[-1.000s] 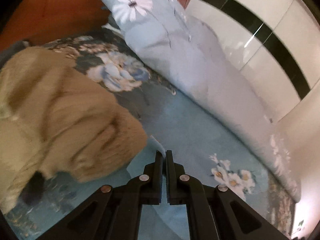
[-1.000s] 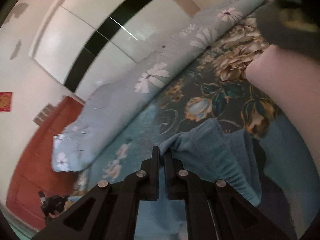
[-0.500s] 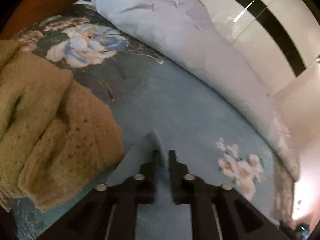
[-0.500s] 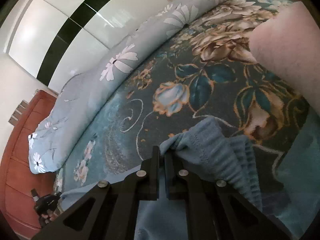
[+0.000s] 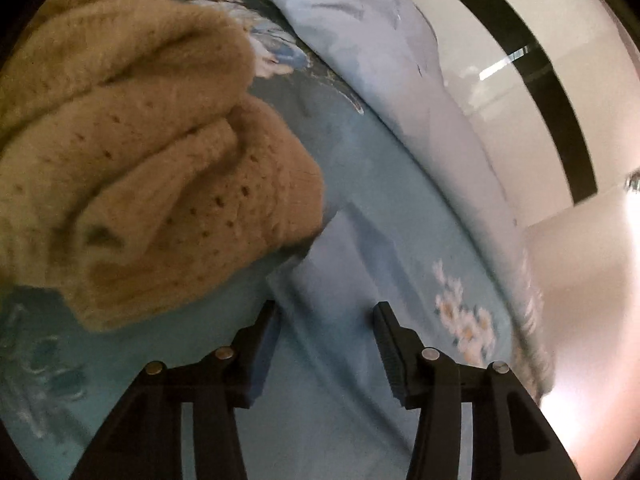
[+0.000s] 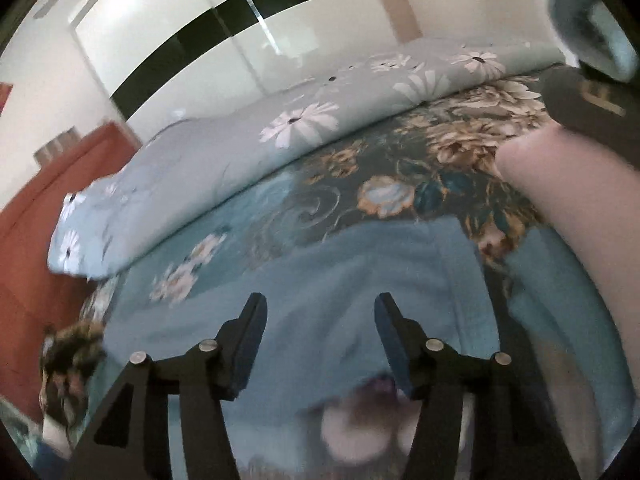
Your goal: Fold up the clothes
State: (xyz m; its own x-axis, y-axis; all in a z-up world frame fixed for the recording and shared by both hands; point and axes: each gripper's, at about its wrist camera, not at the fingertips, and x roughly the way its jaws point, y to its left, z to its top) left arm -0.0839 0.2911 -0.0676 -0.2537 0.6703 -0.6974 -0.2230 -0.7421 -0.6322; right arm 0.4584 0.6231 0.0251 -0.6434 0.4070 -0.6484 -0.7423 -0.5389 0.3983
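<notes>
Left wrist view, left to right: tan knit sweater point(image 5: 152, 160), bunched in thick folds, heaped on bed point(image 5: 404, 208) at left. Lying on bed just right of sweater, a blue garment point(image 5: 344, 320), its corner touching the sweater's lower edge, running down between the fingers. Left tongs point(image 5: 326, 314) spread wide open, gripping nothing, garment under the gap. Farther right, white flower print on the sheet, then rolled pale floral duvet point(image 5: 400, 64) along the bed's far edge. Beyond that, white wardrobe point(image 5: 532, 92) with black stripe.

Right wrist view, left to right: red-brown headboard point(image 6: 52, 200) at far left, dark mottled thing at lower left too blurred to name. Duvet point(image 6: 248, 140) along far edge of bed point(image 6: 360, 176), wardrobe point(image 6: 208, 28) behind. Right tongs point(image 6: 318, 306) open wide, holding nothing, hovering over blue garment point(image 6: 360, 272) spread flat on bed. Pale blurred patch on garment near bottom, unclear. At right, bare forearm point(image 6: 580, 216) over the bed, dark left-tool body above it at frame edge.
</notes>
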